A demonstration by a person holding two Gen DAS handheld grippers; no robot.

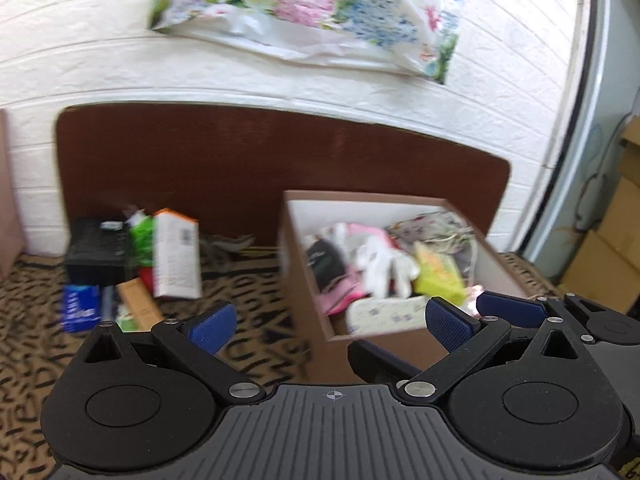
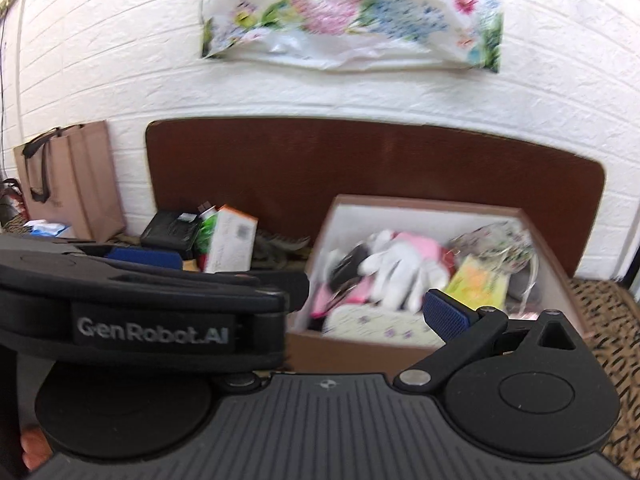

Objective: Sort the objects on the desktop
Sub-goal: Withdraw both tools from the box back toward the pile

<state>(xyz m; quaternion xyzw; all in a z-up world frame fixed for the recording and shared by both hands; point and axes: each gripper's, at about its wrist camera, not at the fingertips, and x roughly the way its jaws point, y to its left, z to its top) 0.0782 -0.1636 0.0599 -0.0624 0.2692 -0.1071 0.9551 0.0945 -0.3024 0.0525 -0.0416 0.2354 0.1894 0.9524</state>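
A brown box with a white inside stands on the patterned table. It holds a white glove, pink items, a yellow-green packet and a floral pouch. Loose items lie left of it: a white and orange carton, a black box, a blue packet. My left gripper is open and empty before the box. My right gripper is open and empty; the left gripper's body covers its left finger.
A dark brown board leans on the white brick wall behind the table. A floral plastic bag hangs above. A brown paper bag stands far left. Cardboard boxes are stacked at the right.
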